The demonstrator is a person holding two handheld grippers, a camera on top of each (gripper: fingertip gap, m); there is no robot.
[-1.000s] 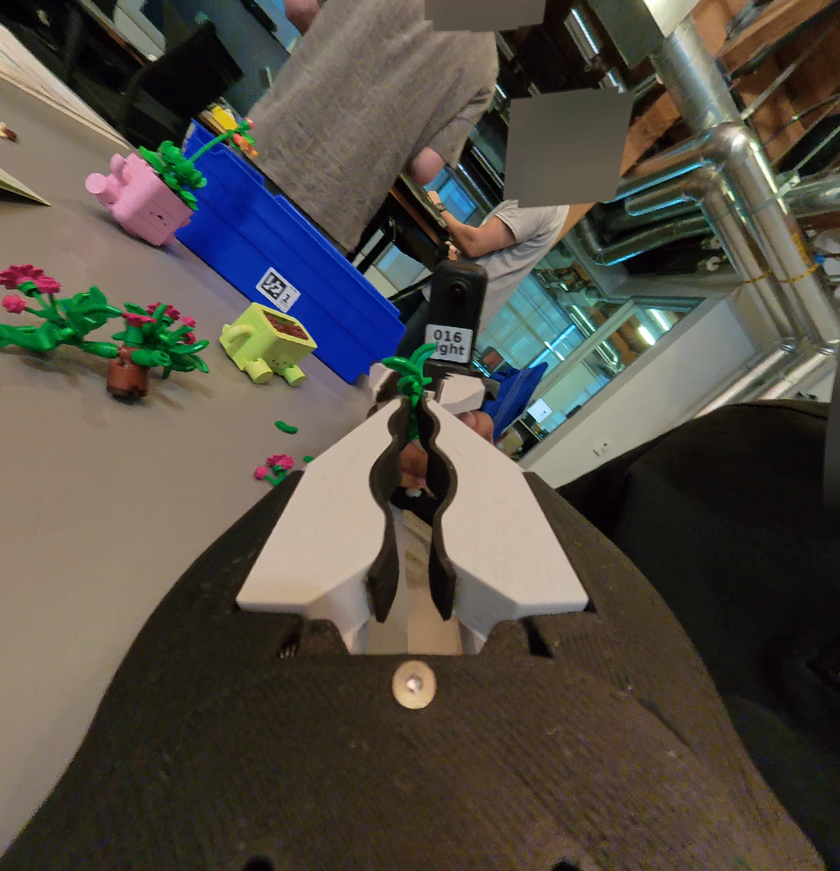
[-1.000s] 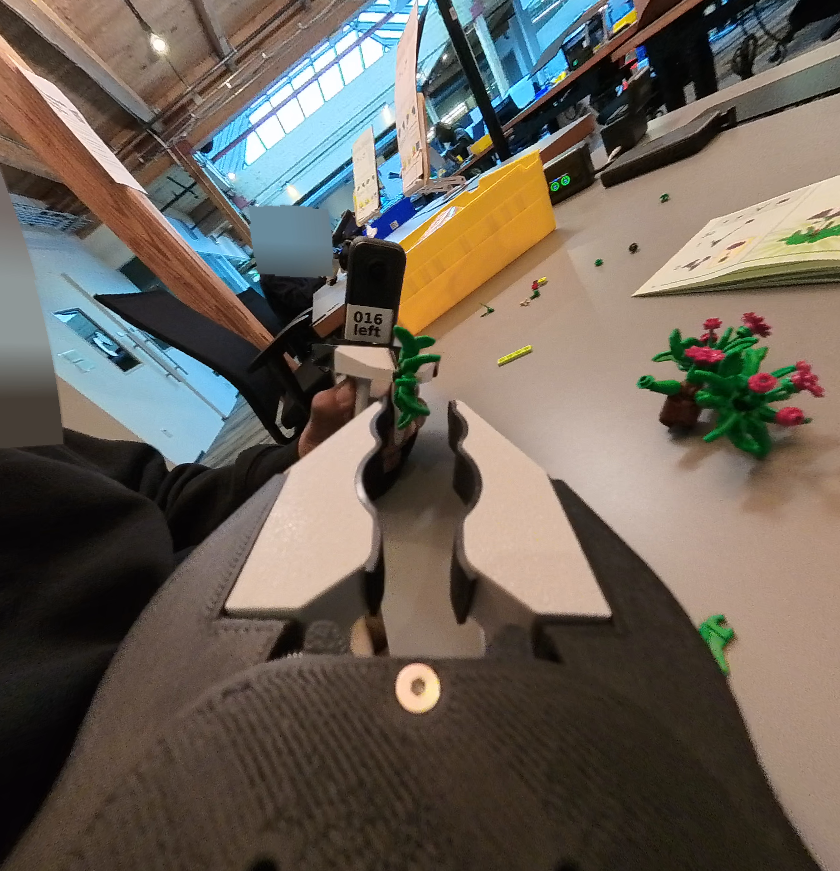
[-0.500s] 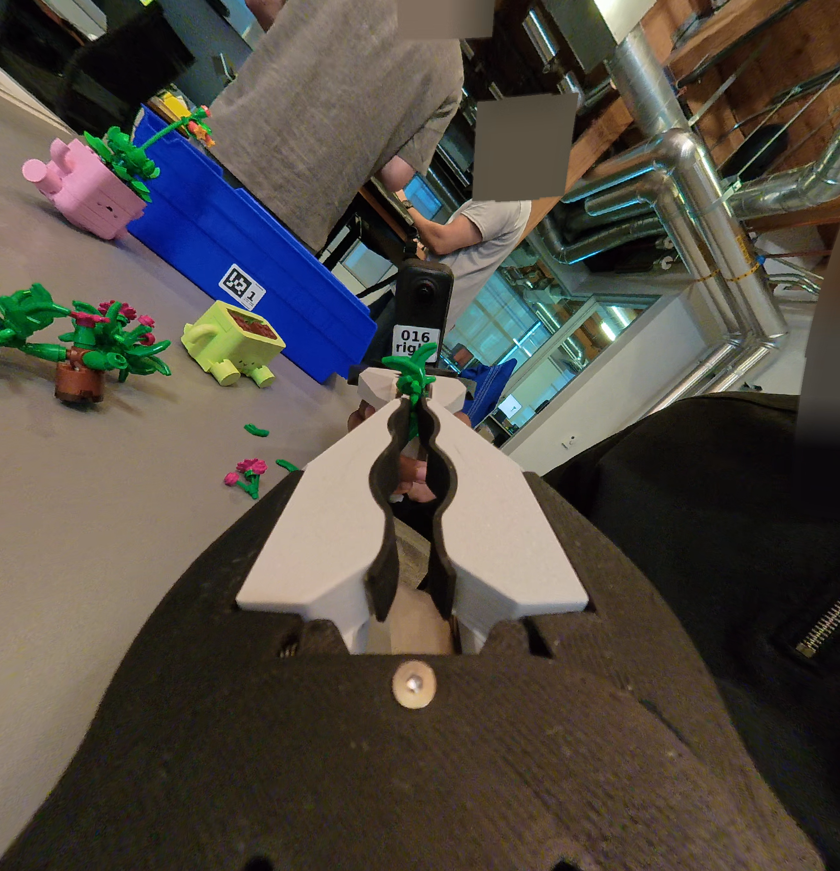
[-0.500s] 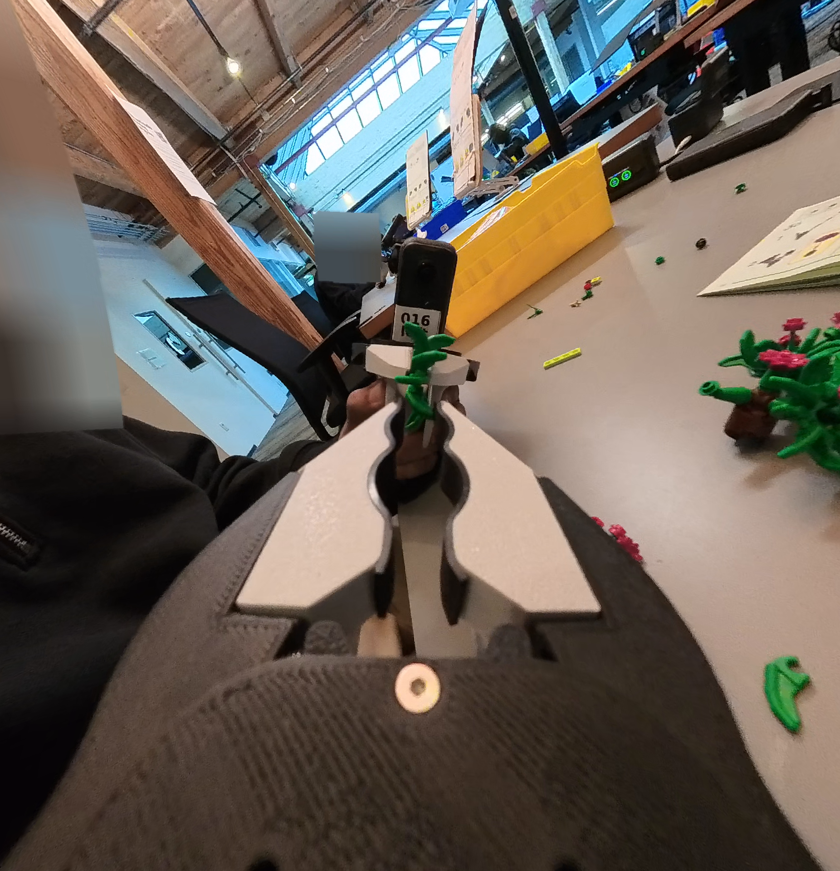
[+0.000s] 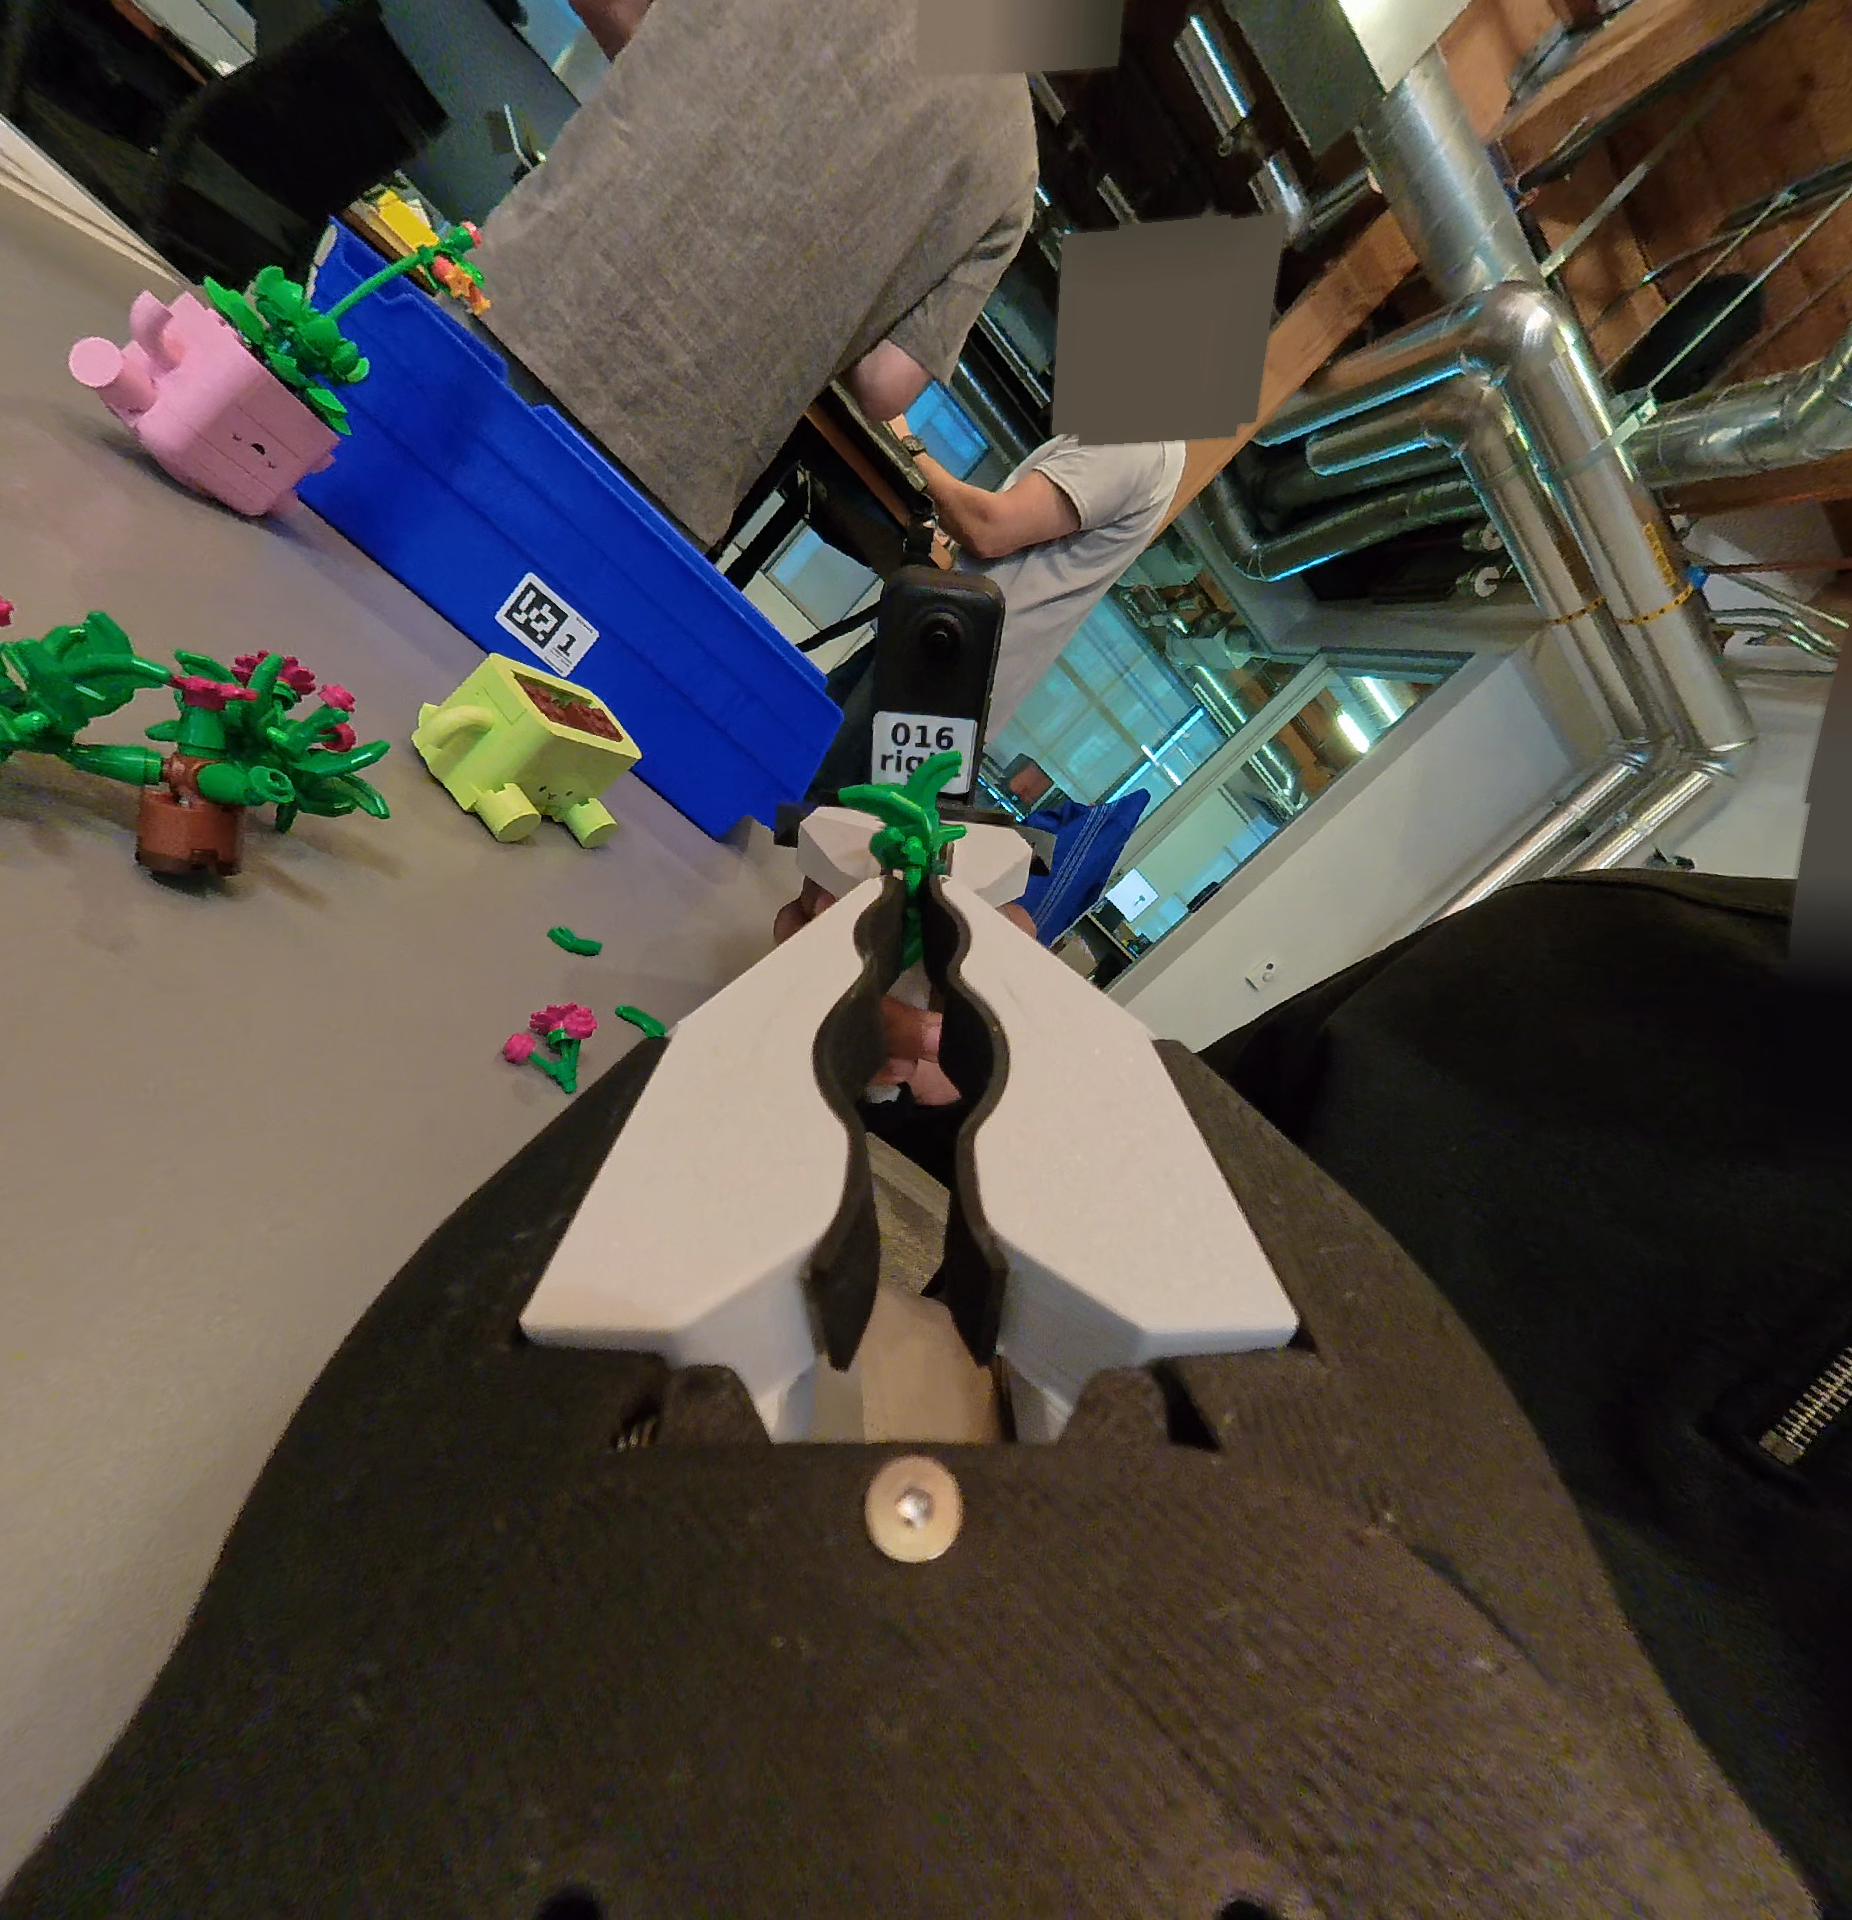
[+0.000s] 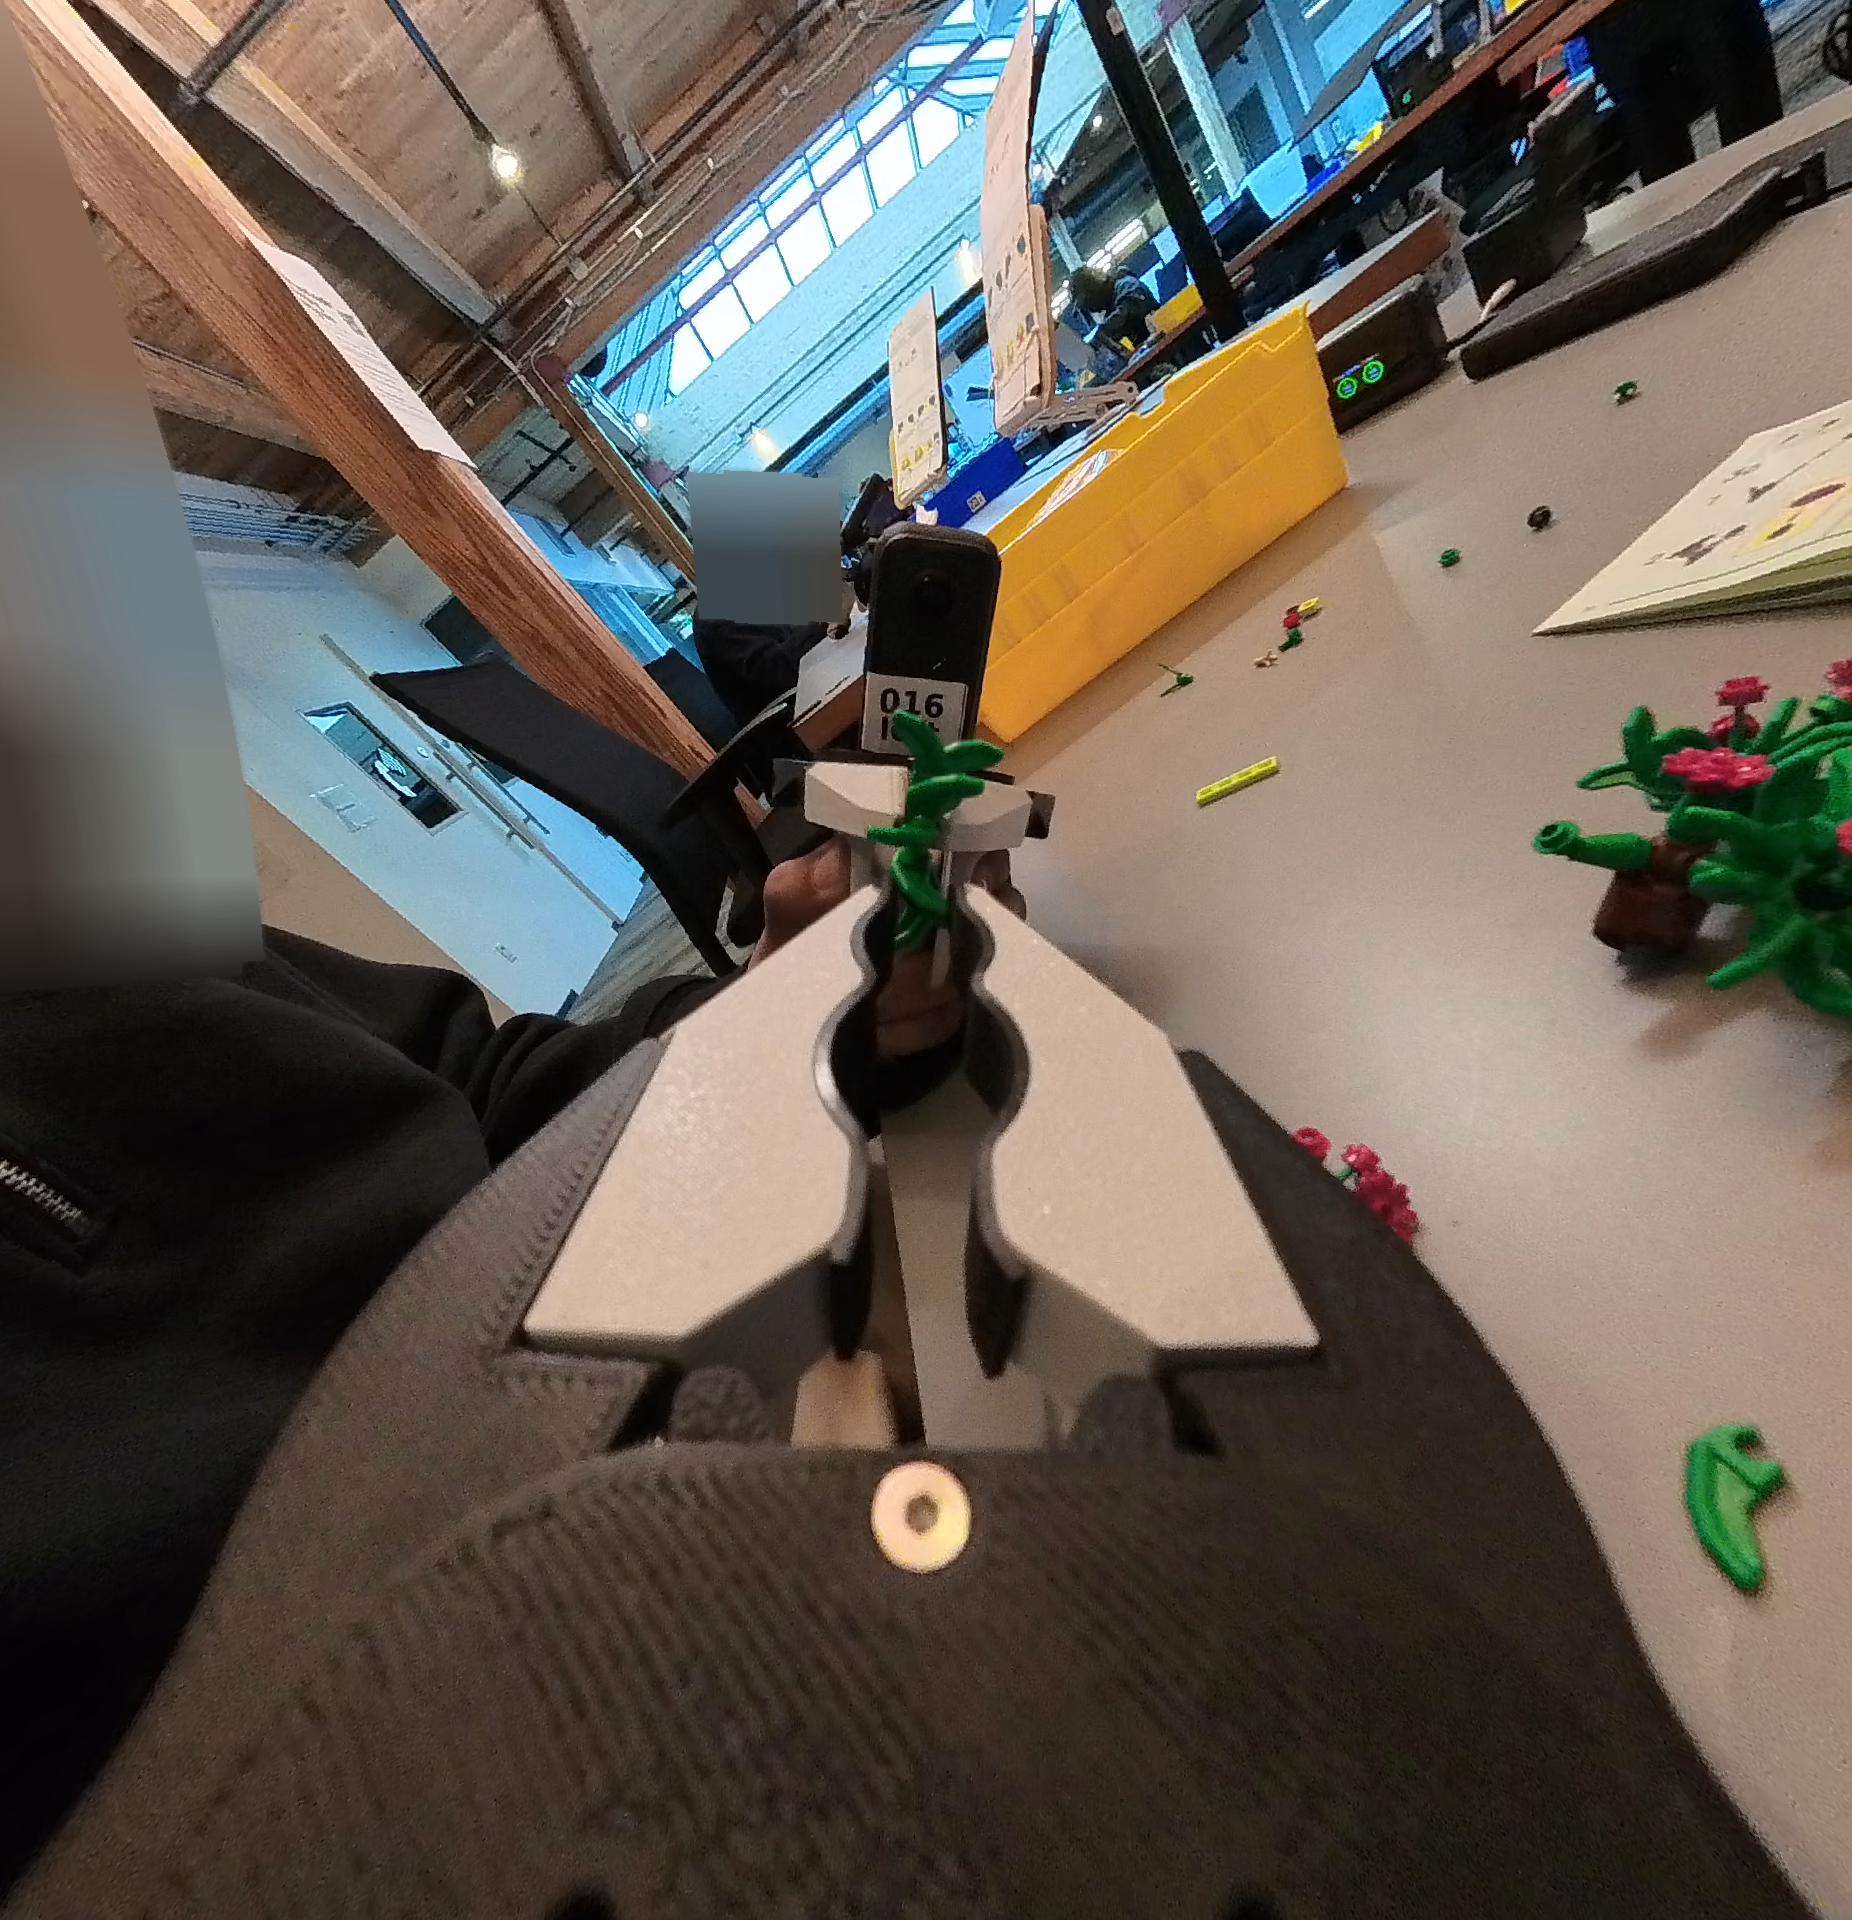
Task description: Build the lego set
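Note:
My left gripper (image 5: 909,885) is shut on a green leafy Lego stem (image 5: 906,831), held in the air above the grey table (image 5: 174,1195). My right gripper (image 6: 919,902) faces it tip to tip and is closed around the same stem (image 6: 927,810). Each gripper shows head-on in the other's view: the right one (image 5: 917,844) and the left one (image 6: 917,808). A brown-potted plant with pink flowers (image 5: 236,748) stands on the table and also shows in the right wrist view (image 6: 1753,862). A lime green pot (image 5: 527,743) and a pink pot with a plant (image 5: 200,416) lie near it.
A blue bin (image 5: 548,561) lies behind the pots, with people standing past it. A yellow bin (image 6: 1161,540) and an open instruction booklet (image 6: 1753,530) are on the far side. Loose pieces lie about: pink flower sprig (image 5: 553,1034), green leaf (image 6: 1727,1496), lime bar (image 6: 1236,779). The grippers are tip to tip, or close to it. My right tips are roughly 15 centimeters from the lime green pot (image 5: 527,743).
My right gripper was open beside the stem one second ago; it has lined up with the left gripper and closed on the stem. The left gripper has kept its hold.

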